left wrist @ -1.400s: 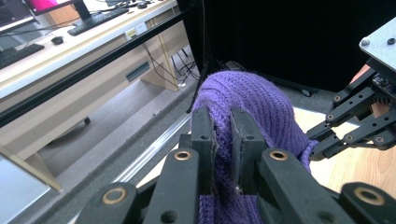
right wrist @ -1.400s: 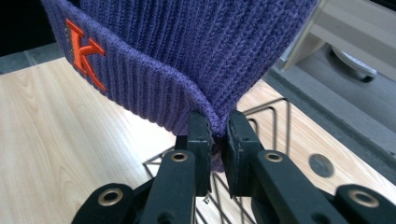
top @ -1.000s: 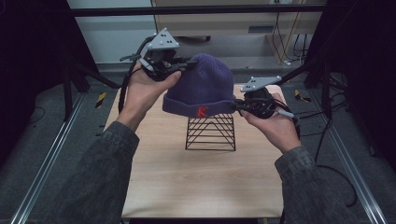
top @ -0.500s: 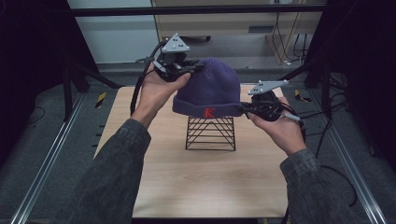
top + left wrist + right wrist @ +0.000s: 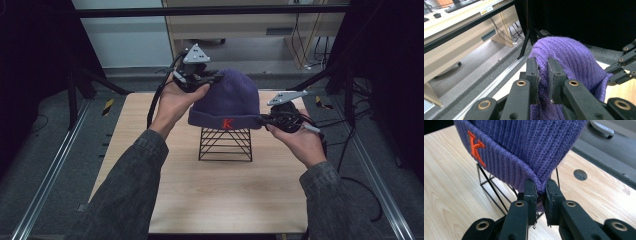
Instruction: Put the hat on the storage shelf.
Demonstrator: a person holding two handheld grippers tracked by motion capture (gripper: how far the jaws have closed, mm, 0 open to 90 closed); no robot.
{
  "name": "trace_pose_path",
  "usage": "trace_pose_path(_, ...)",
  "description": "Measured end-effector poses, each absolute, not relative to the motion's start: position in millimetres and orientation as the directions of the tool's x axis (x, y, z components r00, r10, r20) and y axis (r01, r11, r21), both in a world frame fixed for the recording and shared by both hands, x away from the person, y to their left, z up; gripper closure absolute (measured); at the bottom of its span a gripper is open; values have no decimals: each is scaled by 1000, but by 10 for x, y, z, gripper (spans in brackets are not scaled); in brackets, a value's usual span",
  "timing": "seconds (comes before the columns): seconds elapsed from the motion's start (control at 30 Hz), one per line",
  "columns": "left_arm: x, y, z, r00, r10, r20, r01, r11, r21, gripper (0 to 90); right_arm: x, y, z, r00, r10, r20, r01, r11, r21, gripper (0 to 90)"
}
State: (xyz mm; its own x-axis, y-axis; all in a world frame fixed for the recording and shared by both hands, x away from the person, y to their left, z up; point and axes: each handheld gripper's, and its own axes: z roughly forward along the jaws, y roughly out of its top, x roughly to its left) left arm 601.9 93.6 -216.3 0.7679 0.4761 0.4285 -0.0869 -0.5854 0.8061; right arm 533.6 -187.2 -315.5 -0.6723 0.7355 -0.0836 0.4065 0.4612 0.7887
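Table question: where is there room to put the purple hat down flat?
The widest bare wood lies on the table between the wire stand and the near edge. Strips left and right of the stand are bare too. The middle is crowded: the hat, left gripper and right gripper hang there.

Purple ribbed beanie (image 5: 227, 100), orange K; black wire stand (image 5: 225, 145)
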Motion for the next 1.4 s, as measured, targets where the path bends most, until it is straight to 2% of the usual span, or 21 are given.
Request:
trace_pose_path(0.77,5998,906,-2394,783,443,436,-88,-615,783,802,5329,-1872,-3343,-683,727,-67,436,479,762,809)
trace_pose_path(1.4,5843,934,-2884,794,434,425,-63,-637,768,801,5248,-1871,-3850,-679,734,-34,482,480,733,804)
